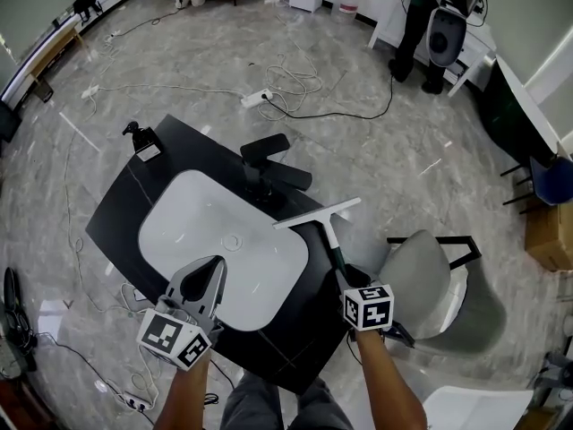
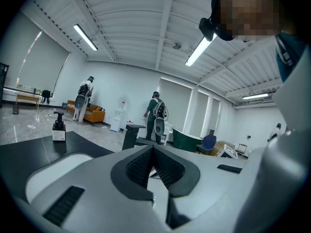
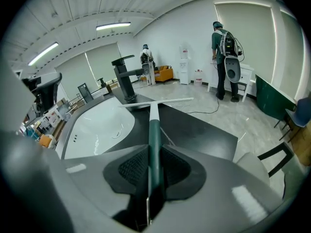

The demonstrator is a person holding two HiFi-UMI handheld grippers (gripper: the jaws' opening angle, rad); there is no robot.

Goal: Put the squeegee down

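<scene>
The squeegee [image 1: 320, 216] is vanishing at its handle end inside the right gripper [image 3: 154, 152], and whether its white blade [image 3: 156, 102], well ahead of those jaws, is touching the black counter [image 3: 204, 130] is not showing. The right gripper is clamping narrowly on the green handle [image 3: 154, 132]. The left gripper [image 2: 153, 152], beside it over the white basin's [image 1: 179, 231] near rim, is pressing its jaws together on nothing.

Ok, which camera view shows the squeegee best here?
The head view: the whole squeegee shows, pale blade across, dark handle running into the right hand-held gripper. The right gripper view shows it end-on, handle clamped between the jaws. The left gripper view shows no clear part of it.
</scene>
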